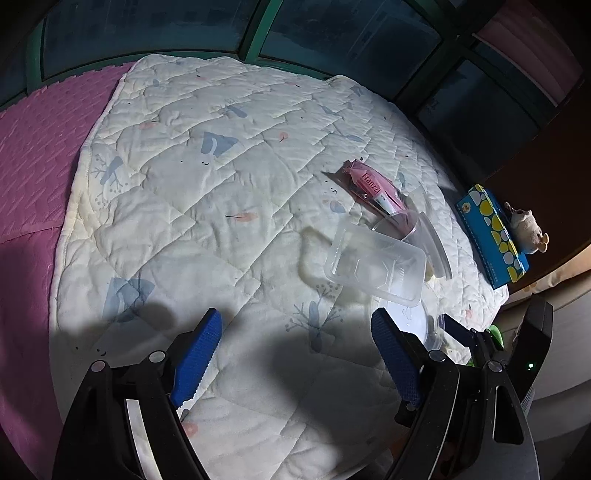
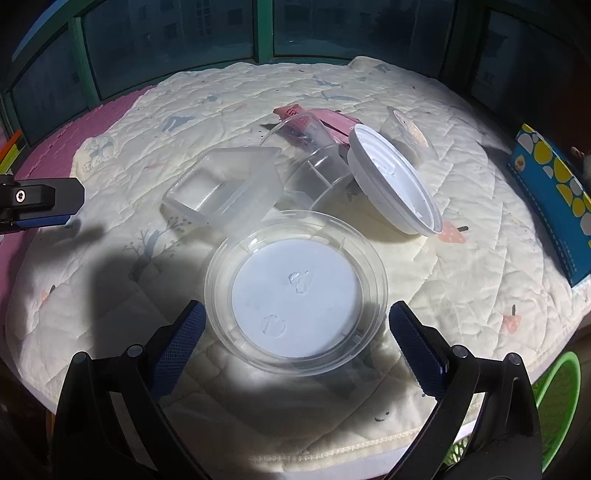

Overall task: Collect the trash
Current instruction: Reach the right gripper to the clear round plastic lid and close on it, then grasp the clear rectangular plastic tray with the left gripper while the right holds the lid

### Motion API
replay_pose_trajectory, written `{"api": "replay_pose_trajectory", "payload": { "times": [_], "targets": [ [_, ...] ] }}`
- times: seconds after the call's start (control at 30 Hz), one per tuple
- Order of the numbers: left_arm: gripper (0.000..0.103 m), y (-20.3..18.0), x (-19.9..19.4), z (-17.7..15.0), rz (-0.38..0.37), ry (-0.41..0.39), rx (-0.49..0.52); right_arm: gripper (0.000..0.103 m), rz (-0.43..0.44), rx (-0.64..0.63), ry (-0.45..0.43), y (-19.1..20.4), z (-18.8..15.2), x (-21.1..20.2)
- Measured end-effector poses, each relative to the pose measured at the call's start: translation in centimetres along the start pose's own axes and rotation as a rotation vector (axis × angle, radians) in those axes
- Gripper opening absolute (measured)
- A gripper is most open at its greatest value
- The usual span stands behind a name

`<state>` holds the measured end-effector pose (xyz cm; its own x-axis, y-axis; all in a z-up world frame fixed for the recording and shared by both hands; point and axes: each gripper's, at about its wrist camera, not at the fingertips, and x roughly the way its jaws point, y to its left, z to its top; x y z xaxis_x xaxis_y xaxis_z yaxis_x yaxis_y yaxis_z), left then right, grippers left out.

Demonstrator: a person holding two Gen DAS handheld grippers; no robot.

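Trash lies on a quilted white bed cover (image 2: 461, 280). A clear round plastic lid (image 2: 295, 291) lies flat just ahead of my open, empty right gripper (image 2: 295, 325), between its fingers. Behind it are a clear rectangular container (image 2: 225, 188), a clear cup on its side (image 2: 314, 162), a white bowl lid (image 2: 395, 181), a small clear cup (image 2: 406, 129) and a pink wrapper (image 2: 332, 118). My left gripper (image 1: 295, 328) is open and empty above the cover, left of the rectangular container (image 1: 375, 266) and pink wrapper (image 1: 373, 188).
A blue and yellow tissue box (image 2: 554, 192) lies at the bed's right edge, with a small plush toy (image 1: 526, 227) beside it. A green basket (image 2: 557, 402) stands below the bed's front right corner. A pink blanket (image 1: 33, 155) lies left. Dark windows (image 2: 258, 33) stand behind.
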<state>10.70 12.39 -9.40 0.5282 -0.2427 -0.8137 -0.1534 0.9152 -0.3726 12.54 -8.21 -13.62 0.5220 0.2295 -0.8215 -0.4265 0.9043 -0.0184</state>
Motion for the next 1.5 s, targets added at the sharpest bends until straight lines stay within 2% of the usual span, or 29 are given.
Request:
{"api": "replay_pose_trajectory", "payload": {
  "times": [0.33,0.43,0.57,0.73,1.13,1.27,1.37,1.5],
  "targets": [
    [0.080,-1.1,1.5,0.7,0.001,0.030,0.039,0.098,0.010,0.010,-0.001,0.2,0.6,0.7],
    [0.080,-1.5,1.7,1.0,-0.004,0.034,0.052,0.094,0.019,0.029,-0.009,-0.1,0.6,0.5],
    [0.085,-2.5,2.2,1.3,-0.001,0.037,0.094,0.093,0.029,0.036,-0.015,-0.4,0.4,0.0],
    [0.092,-3.9,2.9,1.7,-0.035,0.053,0.150,0.092,0.027,0.034,-0.029,-1.0,-0.4,-1.2],
    [0.095,-7.8,6.1,2.2,-0.086,0.148,0.389,0.092,0.018,0.072,-0.080,-2.9,-2.0,-5.2],
    [0.095,-9.2,6.6,1.7,-0.101,0.173,0.502,0.092,0.021,0.106,-0.088,-3.9,-2.6,-6.2],
    [0.095,-9.9,7.3,1.5,-0.066,0.173,0.571,0.092,0.019,0.135,-0.094,-4.7,-3.0,-6.9],
    [0.096,-10.2,7.9,1.7,-0.042,0.175,0.604,0.092,0.022,0.167,-0.099,-5.6,-3.4,-7.5]
  ]
}}
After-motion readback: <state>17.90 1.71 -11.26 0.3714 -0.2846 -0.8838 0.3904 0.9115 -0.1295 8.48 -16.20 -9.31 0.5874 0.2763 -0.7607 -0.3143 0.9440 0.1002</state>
